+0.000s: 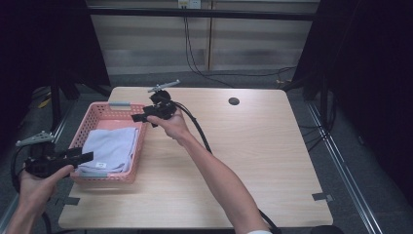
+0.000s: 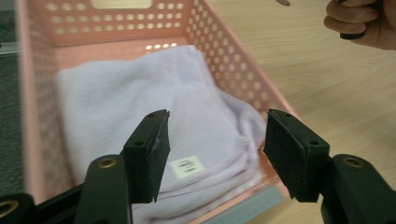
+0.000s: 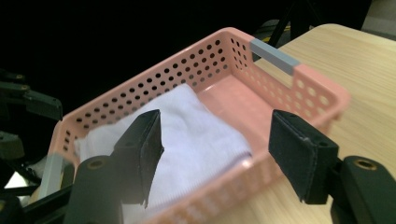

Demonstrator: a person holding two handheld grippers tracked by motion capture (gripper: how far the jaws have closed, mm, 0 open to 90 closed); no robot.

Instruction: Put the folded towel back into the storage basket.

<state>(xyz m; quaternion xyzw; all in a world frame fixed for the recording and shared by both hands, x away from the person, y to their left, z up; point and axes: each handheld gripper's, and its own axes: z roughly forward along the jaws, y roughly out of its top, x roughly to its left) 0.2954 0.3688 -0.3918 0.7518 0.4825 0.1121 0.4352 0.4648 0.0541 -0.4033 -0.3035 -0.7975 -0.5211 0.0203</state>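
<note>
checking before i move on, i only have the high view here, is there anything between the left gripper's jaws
Observer: No. In the left gripper view the left gripper stands open, its jaws apart above the folded towel and not touching it.
Operator: any tag on that towel
Observer: Yes, a small white label lies on its near edge, between the jaws as that view frames it.
Operator: and the right one
Observer: The right gripper is open and holds nothing in its own view, with the pink basket beyond its jaws.
</note>
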